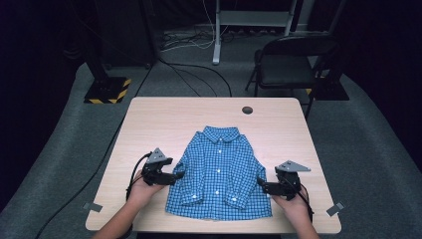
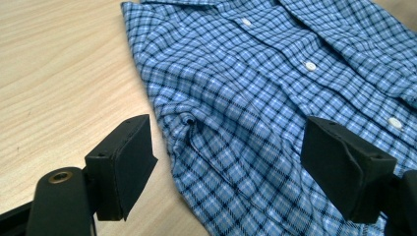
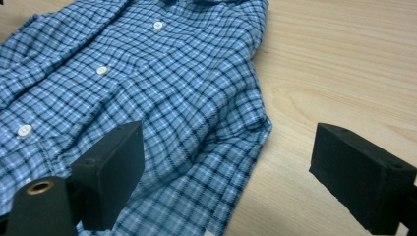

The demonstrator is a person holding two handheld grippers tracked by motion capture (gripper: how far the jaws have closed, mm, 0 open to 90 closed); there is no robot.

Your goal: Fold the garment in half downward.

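Both grippers, left point(image 1: 175, 175) and right point(image 1: 263, 185), gaped wide, gripping nothing. Flanked blue checked shirt point(image 1: 219, 174), lying flat on table point(image 1: 164, 112). Pointed at its sleeves.

Light wood table point(image 1: 164, 114) under both grippers, round dark grommet hole point(image 1: 247, 110) near far edge. Grey carpet floor point(image 1: 368, 159) around. Beyond tongs: black folding chair point(image 1: 293, 62) far right, white metal stand point(image 1: 254, 20) centre, post base with yellow-black hazard stripes point(image 1: 107, 89) far left, cables point(image 1: 199, 74) across floor. Room dark, table lit.
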